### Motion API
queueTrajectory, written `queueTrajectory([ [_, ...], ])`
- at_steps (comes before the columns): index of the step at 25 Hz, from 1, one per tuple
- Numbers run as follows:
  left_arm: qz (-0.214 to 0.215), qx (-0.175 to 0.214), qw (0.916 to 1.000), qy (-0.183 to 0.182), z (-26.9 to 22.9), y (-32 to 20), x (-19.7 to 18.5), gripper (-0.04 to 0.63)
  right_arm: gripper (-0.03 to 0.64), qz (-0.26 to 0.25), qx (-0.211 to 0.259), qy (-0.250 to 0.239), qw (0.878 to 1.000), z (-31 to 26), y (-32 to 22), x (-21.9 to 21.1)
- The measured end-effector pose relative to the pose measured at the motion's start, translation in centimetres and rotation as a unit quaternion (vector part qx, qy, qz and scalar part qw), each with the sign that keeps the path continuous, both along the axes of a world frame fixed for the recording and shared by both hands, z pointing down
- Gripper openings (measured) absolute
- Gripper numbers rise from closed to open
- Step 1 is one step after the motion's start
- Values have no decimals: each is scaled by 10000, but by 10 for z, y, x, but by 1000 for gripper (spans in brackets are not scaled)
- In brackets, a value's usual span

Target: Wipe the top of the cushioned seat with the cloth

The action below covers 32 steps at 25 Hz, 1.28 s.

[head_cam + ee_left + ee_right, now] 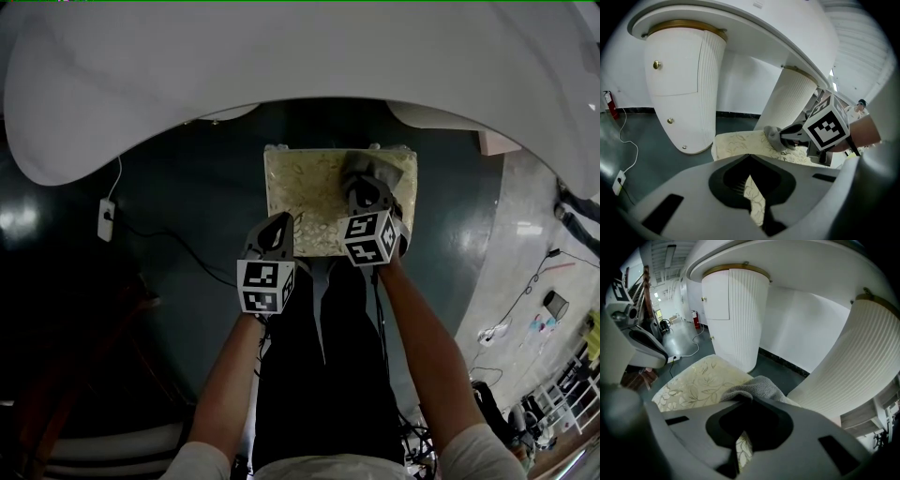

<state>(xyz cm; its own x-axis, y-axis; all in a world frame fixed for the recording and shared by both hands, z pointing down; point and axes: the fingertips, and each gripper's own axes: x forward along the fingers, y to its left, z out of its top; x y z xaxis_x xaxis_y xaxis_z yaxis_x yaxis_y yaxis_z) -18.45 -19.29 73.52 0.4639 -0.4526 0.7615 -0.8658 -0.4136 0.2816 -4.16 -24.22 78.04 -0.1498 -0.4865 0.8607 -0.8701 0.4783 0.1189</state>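
The cushioned seat [314,202] has a cream floral top and stands under the white desk. A grey cloth [373,172] lies bunched on its far right part, and my right gripper [367,190] is shut on it and holds it against the cushion. In the right gripper view the cloth [754,386] sits just past the jaw tips on the seat [696,383]. My left gripper [278,225] hovers at the seat's near left corner, shut and empty. The left gripper view shows the seat [738,140], the cloth [772,137] and the right gripper's marker cube [827,125].
A big white desk top [281,66] overhangs the seat's far side. Its fluted white pedestals [686,89] [793,101] stand left and right behind the seat. A power strip [106,220] with a cable lies on the dark floor at left. The person's dark trouser legs [323,356] are right before the seat.
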Motion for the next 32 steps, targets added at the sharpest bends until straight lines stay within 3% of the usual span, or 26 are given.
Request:
queueTrajectory([
  [32, -89, -93, 9999, 61, 1, 3, -60, 12, 14, -74, -9, -89, 9999, -2, -10, -73],
])
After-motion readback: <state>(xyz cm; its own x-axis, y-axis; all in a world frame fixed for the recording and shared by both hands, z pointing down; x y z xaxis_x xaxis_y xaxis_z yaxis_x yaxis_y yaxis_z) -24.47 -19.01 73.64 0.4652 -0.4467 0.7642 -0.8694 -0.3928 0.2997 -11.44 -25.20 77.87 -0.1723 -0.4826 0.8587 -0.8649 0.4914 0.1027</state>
